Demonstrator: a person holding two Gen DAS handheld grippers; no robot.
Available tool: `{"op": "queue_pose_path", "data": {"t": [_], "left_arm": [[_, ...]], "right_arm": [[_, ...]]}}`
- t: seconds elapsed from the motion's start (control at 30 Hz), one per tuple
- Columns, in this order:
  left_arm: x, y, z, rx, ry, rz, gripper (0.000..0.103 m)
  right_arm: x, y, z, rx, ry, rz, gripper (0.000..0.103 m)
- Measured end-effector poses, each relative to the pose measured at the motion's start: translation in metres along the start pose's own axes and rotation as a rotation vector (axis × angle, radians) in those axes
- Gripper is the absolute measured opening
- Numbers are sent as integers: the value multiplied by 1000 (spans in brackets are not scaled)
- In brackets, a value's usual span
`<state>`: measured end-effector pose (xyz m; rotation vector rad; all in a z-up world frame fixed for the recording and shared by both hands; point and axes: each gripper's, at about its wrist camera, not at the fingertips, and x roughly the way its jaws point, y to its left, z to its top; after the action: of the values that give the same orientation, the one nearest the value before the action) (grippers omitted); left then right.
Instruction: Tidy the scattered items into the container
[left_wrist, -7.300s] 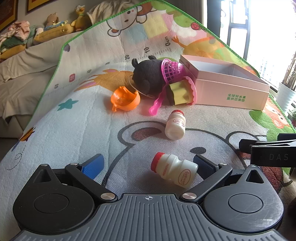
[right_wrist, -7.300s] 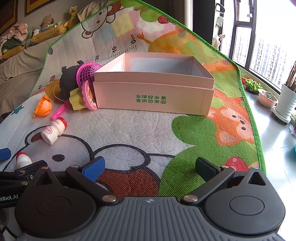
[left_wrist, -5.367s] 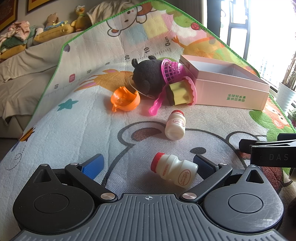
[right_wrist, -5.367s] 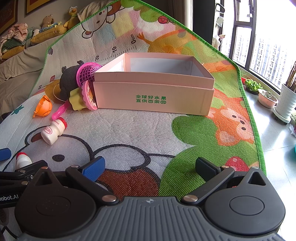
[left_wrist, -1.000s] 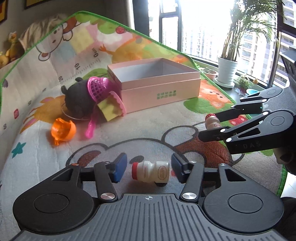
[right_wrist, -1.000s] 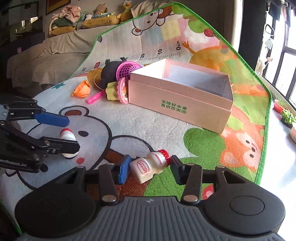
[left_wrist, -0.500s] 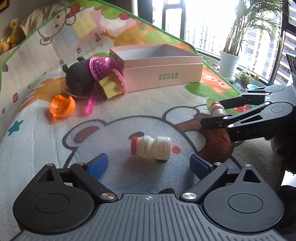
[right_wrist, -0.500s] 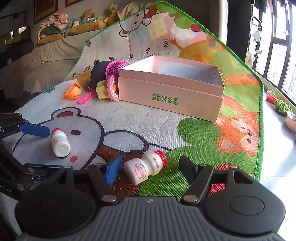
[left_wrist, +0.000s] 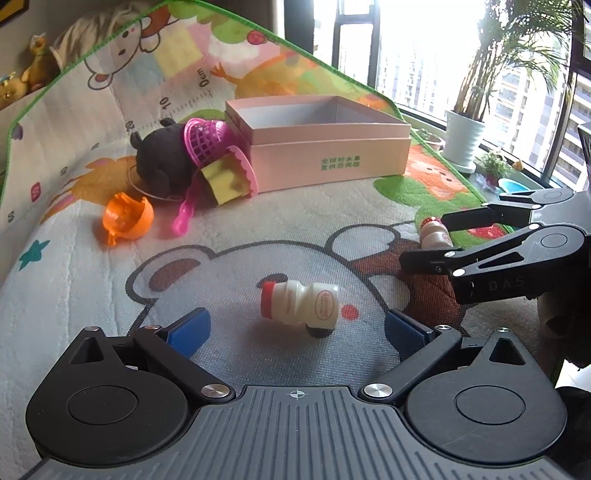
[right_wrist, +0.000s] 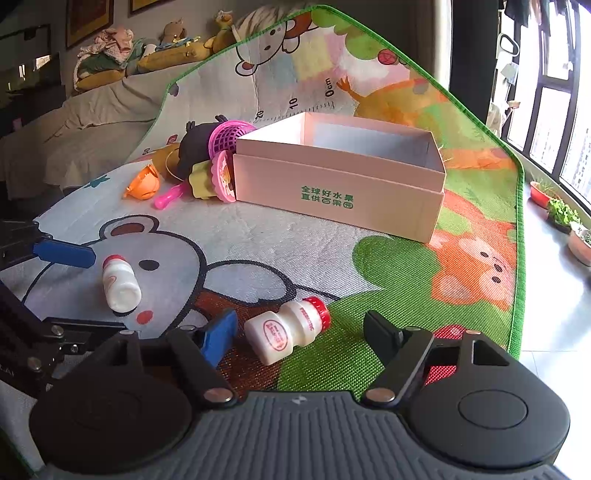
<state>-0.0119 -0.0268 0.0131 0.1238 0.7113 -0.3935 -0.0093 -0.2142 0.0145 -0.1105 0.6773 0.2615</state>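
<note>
Here both claws stand wide: the left gripper (left_wrist: 295, 328) around one bottle (left_wrist: 300, 302), the right gripper (right_wrist: 301, 332) around another bottle (right_wrist: 287, 329). Lying sideways, either could roll away if squeezed off-centre, missing the box (right_wrist: 340, 184).

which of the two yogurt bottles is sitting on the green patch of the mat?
The bottle between the right tool's open fingers: its red-capped end lies on the green patch. The other bottle, by the left tool, lies on the grey bear face.

Sunlit windows (left_wrist: 424, 55), draped sofa (right_wrist: 92, 125)
</note>
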Motion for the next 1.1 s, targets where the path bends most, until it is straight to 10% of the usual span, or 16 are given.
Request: {"op": "queue_pose_path", "data": {"t": [0.1, 0.37, 0.63, 0.87, 1.1], "left_arm": [[1, 2, 3, -13, -3, -3, 64], [5, -1, 5, 9, -10, 1, 49], [-1, -2, 5, 41, -10, 0, 49], [0, -1, 6, 38, 0, 0, 49], [-4, -1, 8, 55, -6, 5, 49]], "right_arm": [[0, 0, 0, -1, -1, 5, 76], [-2, 2, 0, -35, -2, 44, 76], [-10, 8, 4, -143, -5, 125, 76], [-1, -8, 10, -98, 38, 162, 47], [-11, -4, 15, -130, 20, 143, 47]]}}
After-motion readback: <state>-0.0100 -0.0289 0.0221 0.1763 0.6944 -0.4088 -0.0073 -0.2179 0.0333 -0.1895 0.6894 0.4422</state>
